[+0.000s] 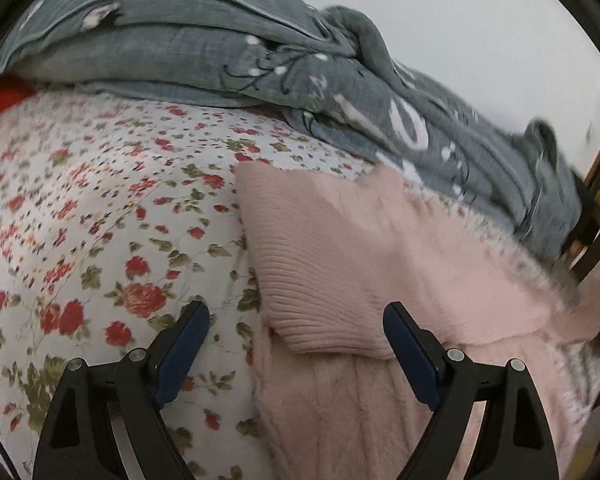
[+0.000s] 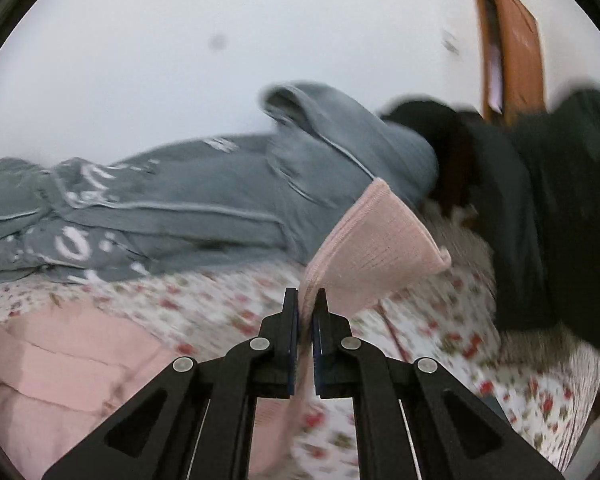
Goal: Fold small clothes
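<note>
My right gripper [image 2: 306,300] was pinched shut on the ribbed hem of the pink sweater [image 2: 374,240], lifting that edge off the floral bedsheet [image 2: 440,320]. My left gripper [image 1: 296,320] hung spread wide, holding nothing, over the folded ribbed part [image 1: 320,280] lying on the sheet. I judged the thin knit could slip from my pinch, or drag the body askew toward the grey quilt [image 1: 180,40].

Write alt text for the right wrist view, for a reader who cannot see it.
The right gripper is shut on the ribbed edge of a pink knit garment, lifting it above a floral bedsheet. Behind lies a rumpled grey-blue quilt against a white wall, with a dark, blurred shape at right.
</note>
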The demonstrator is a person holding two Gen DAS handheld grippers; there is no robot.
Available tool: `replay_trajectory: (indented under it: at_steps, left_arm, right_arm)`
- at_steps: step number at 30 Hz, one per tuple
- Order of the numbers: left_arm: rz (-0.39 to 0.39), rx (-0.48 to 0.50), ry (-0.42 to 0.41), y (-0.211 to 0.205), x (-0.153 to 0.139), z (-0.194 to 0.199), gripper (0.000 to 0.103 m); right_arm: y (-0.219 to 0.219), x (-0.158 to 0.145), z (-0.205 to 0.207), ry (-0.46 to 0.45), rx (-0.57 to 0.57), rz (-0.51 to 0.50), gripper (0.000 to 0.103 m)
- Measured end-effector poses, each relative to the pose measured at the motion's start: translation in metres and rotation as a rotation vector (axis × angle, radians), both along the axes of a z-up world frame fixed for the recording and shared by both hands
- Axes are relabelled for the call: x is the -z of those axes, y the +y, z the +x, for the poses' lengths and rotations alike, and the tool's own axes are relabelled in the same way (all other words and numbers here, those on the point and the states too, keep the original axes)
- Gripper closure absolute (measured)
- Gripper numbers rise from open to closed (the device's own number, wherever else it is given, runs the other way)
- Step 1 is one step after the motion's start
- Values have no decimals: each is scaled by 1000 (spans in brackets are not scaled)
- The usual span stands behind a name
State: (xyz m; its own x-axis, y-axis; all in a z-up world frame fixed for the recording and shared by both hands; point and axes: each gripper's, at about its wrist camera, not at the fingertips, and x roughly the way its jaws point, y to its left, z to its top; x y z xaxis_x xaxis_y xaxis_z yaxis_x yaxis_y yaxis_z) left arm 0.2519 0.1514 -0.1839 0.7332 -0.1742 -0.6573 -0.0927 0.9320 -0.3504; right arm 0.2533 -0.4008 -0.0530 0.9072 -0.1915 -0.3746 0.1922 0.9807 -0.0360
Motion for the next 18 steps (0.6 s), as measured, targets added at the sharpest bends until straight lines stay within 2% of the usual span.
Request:
replay_trajectory:
  at_steps: [4,9,12,14,18]
  left_arm:
    - [27,-73,7,22,-8,-19,15]
    - [61,-135,26,61,-11,-50,15]
    - [62,-171,49,85,-9,-64,15]
    - [59,-181,62,95,-6,-72,15]
    - [92,-169,69,103,-9,-89,15]
  right_arm:
    - [80,-24,11,-25,-111,-35,97]
    - [203,-26,22,-22,-311,-58,97]
    - [281,-9,29,9,-453,-67,97]
    - [330,12,36,64,-544,-57,97]
    - [390,60,46,195,-643,-73,97]
